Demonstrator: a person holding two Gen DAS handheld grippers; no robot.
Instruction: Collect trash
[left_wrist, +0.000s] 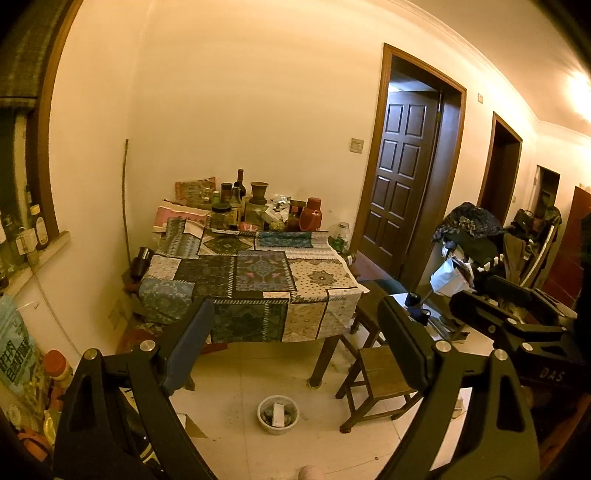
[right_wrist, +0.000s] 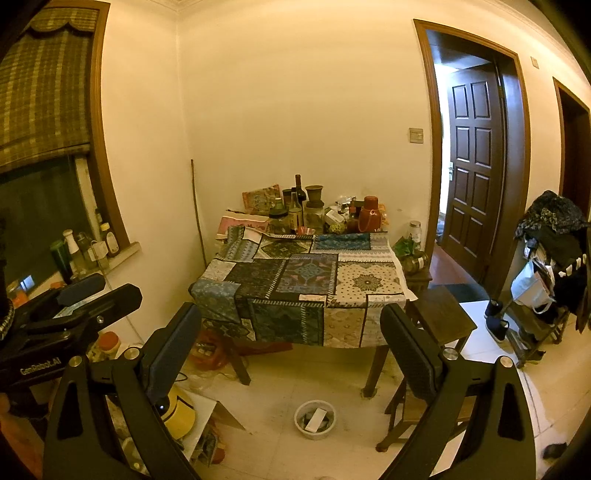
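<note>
- Lower left of the right wrist view: a yellow helmet-like object (right_wrist: 181, 410) and loose cardboard and clutter (right_wrist: 207, 439) crowd the floor against the wall; a low sweep on that side could snag or scatter them.
- The left gripper (left_wrist: 295, 350) stands wide with nothing between its pads. The right gripper (right_wrist: 291, 354) also stands wide and empty.
- Lower centre of both views: a small white tub (left_wrist: 278, 413) sits on the pale floor in front of the table, with what looks like paper and scraps inside. It is likely the collection point or part of the trash; which, I cannot tell.
- Centre: the table (right_wrist: 332, 325) under a patchwork cloth has a hanging front edge, and its legs flank the tub. Bottles and jars (right_wrist: 299, 210) crowd the table's far end, so a careless reach there risks toppling glass.
- Right of centre: a wooden stool (left_wrist: 380, 373) stands just beside the table leg, narrowing the approach.
- The bare floor around the tub gives the most open room.
</note>
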